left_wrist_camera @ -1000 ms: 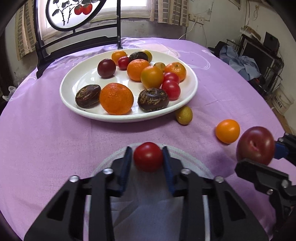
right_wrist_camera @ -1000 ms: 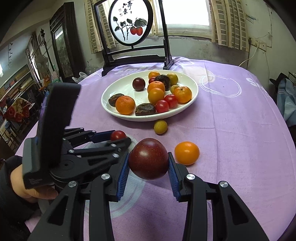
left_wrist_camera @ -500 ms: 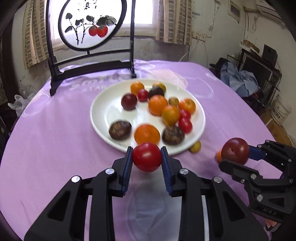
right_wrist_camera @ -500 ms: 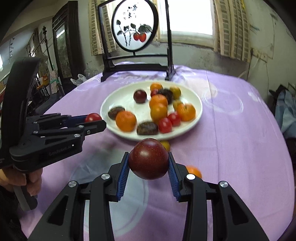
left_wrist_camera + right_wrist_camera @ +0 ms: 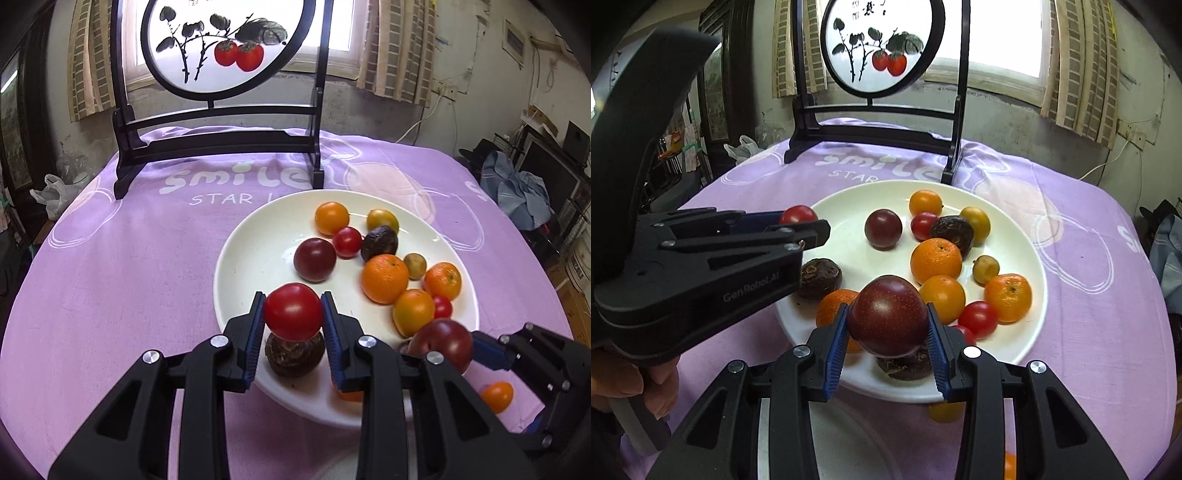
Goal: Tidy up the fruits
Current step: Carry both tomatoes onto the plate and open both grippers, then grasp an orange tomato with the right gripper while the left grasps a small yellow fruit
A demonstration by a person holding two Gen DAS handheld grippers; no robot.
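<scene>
The red tomato (image 5: 293, 312) is clamped in the left gripper (image 5: 293, 314) and the dark plum (image 5: 888, 320) in the right gripper (image 5: 888, 325). A second ago both hung over bare purple tablecloth (image 5: 122, 280) short of the white plate (image 5: 236, 258); now each is carried above the plate's near rim, over the wrinkled dark fruits (image 5: 295, 354) and oranges (image 5: 936, 260) already there. So the carry looks nearly done, and lowering and release should follow. A small orange fruit (image 5: 496, 397) lies outside the plate, yet to be gathered.
</scene>
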